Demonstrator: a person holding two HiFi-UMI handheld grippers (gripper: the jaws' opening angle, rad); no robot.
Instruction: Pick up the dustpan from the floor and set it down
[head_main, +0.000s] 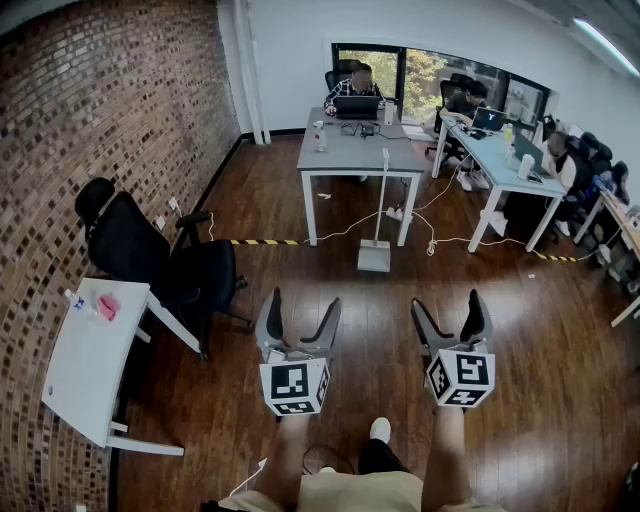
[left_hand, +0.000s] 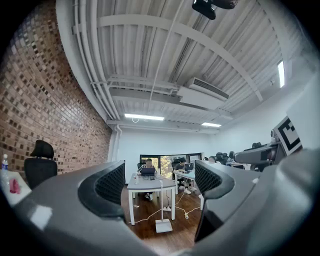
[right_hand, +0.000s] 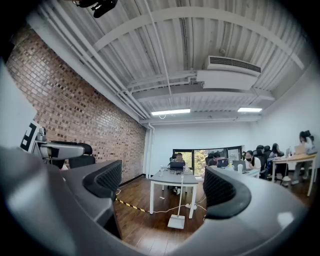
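Observation:
A white long-handled dustpan (head_main: 375, 253) stands upright on the wooden floor in front of the grey desk (head_main: 350, 155), well ahead of both grippers. It shows small between the jaws in the left gripper view as the dustpan (left_hand: 163, 225) and in the right gripper view as the dustpan (right_hand: 176, 220). My left gripper (head_main: 300, 316) and right gripper (head_main: 450, 316) are held side by side at about the same height, both open with nothing between their fingers.
A black office chair (head_main: 150, 255) and a small white table (head_main: 85, 375) stand at the left by the brick wall. People sit at the grey desk and at a long white desk (head_main: 500, 160) on the right. Cables (head_main: 440, 240) and striped tape (head_main: 262, 242) lie on the floor.

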